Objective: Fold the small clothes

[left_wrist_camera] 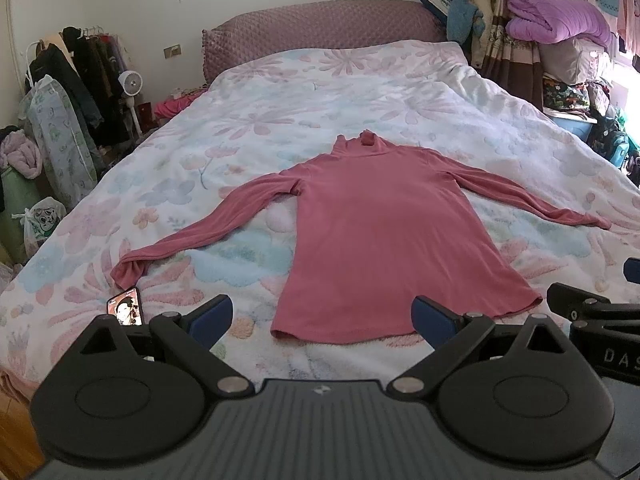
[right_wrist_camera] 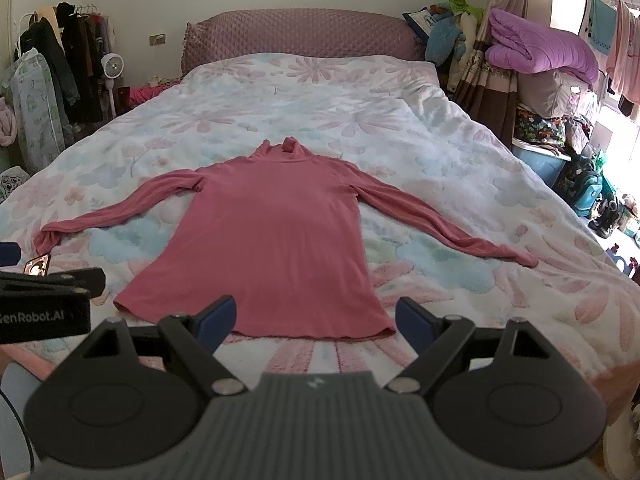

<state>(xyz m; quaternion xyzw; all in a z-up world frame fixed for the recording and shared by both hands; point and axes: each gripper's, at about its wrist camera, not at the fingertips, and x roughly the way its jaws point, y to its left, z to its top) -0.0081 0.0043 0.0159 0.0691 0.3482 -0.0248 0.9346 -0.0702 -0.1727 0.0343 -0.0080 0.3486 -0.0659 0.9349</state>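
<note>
Both grippers' jaws gape — pink top [left_wrist_camera: 384,236] spread flat.

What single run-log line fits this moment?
pink turtleneck: flat, unfolded | left gripper: open | right gripper: open | phone: on bed

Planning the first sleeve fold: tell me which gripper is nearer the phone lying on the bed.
Left. The left gripper hovers at the shirt's hem with the phone just beside its left finger. The right gripper sits further right, past the left one.
</note>
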